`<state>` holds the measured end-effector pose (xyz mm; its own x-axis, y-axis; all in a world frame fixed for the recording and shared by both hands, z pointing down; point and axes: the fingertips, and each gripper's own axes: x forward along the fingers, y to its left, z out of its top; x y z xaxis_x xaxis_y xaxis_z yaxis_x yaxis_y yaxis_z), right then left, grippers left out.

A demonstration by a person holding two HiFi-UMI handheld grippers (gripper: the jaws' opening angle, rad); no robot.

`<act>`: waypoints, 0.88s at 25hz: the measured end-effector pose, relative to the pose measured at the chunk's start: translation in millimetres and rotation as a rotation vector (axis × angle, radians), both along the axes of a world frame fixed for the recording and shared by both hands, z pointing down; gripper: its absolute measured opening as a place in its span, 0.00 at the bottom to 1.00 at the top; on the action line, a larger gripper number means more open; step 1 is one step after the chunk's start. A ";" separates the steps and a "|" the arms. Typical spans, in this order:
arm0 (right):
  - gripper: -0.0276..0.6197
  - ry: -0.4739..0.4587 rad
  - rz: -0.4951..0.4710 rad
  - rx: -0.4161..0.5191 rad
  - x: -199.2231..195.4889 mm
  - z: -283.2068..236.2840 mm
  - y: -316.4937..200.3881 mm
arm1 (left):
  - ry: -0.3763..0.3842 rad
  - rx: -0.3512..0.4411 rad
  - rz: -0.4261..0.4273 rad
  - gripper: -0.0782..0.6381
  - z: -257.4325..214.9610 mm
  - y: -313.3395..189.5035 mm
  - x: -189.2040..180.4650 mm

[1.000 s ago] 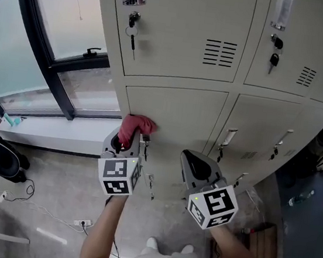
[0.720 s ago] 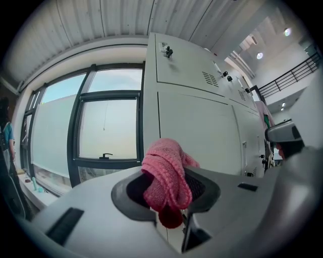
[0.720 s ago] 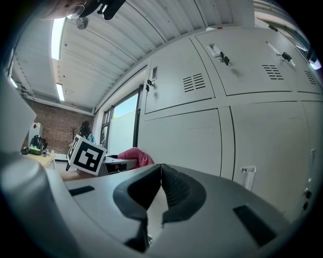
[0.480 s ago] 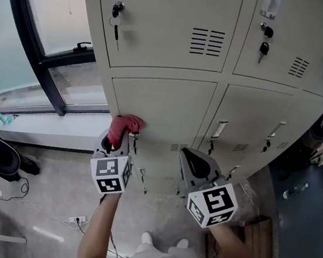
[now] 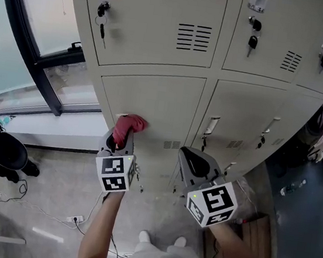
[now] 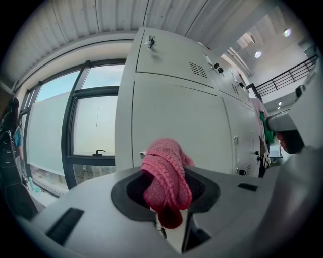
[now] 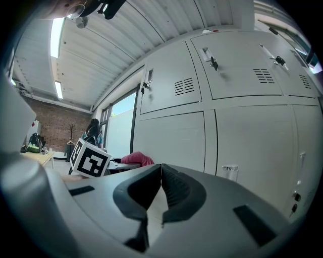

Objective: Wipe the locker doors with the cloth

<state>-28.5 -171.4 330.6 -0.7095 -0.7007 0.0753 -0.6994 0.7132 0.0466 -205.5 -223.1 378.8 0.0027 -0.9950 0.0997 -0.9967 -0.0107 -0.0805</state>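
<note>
Holding the red cloth up to a lower locker door.
Head view: the left gripper carries it near the door's left edge, with the right gripper to its right. Left gripper view: jaws clamped on the cloth. Right gripper view: jaws pressed together, nothing between.

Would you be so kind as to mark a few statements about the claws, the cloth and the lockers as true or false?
1. The left claw is shut on the red cloth. True.
2. The right claw grips a second cloth. False: its jaws are together with nothing between them.
3. A key hangs from the lock of the upper left locker. True.
4. The lower left locker door stands open. False: it is shut, as is every door in view.
</note>
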 end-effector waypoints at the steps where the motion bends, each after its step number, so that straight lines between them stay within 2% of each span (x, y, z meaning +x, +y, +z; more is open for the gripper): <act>1: 0.05 0.000 0.002 0.001 2.7 -0.5 -0.2 | -0.003 -0.001 0.005 0.27 0.7 -1.7 4.5; 22: 0.05 -0.003 0.047 0.007 67.5 -2.7 -13.8 | -0.021 0.005 0.080 0.27 -6.1 -27.1 83.7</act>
